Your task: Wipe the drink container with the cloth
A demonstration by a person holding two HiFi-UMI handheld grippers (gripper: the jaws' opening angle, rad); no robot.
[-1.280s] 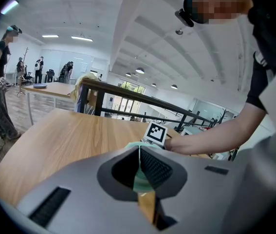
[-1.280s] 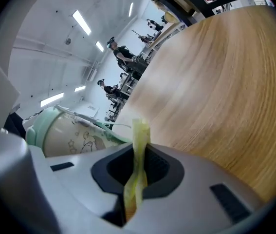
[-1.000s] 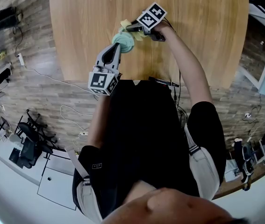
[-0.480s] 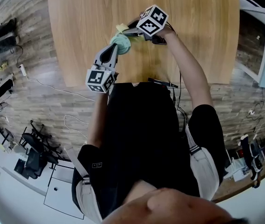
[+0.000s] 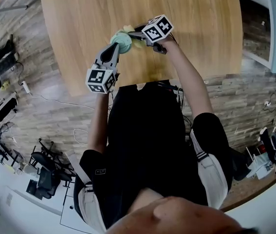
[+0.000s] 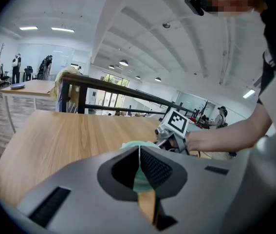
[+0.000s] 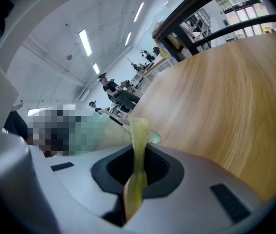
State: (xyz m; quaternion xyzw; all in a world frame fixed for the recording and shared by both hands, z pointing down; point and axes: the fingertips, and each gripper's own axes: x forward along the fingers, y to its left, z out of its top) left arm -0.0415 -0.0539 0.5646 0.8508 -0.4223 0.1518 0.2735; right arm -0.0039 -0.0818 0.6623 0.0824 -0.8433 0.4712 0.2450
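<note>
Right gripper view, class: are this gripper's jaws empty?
No, the right gripper is shut on a yellow cloth standing up between its jaws.

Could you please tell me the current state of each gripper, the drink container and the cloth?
Left gripper: shut on the drink container.
Right gripper: shut on the cloth.
Drink container: gripped over the table, cloth touching it.
Cloth: pinched into a narrow strip between the jaws.
</note>
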